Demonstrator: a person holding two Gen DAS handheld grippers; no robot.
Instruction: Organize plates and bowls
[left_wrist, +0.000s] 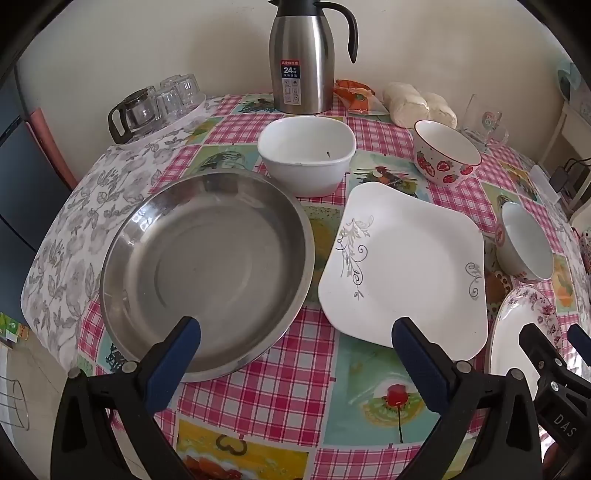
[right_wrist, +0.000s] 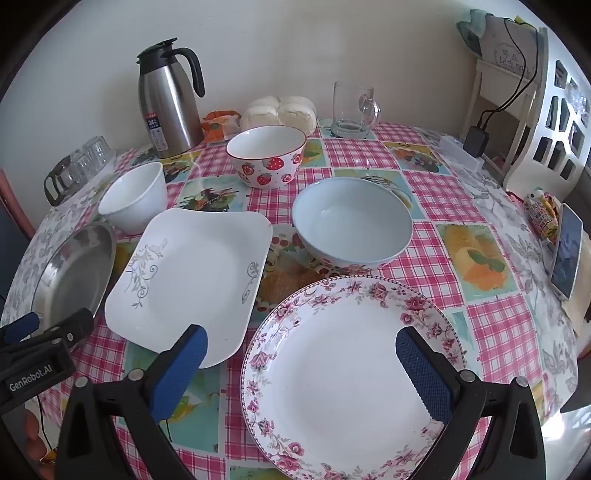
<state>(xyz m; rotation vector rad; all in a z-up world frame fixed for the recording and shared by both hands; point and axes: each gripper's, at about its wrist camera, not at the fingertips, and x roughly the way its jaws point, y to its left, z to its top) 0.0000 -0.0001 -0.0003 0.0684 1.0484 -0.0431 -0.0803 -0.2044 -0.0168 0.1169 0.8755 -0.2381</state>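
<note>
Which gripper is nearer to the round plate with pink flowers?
Right. The right gripper hangs open directly over the flowered plate, while the left gripper hangs open beyond the square white plate, near the steel pan.

We are looking at a shiny metal pan (left_wrist: 207, 269) with a brushed, reflective bottom, a glossy white square plate (left_wrist: 406, 266) of glazed ceramic, and a smooth flowered plate (right_wrist: 347, 373). The flask (left_wrist: 301, 59) is showing brushed steel, the mug (right_wrist: 352, 107) clear glass, the tablecloth (left_wrist: 295, 398) slick plastic.
</note>
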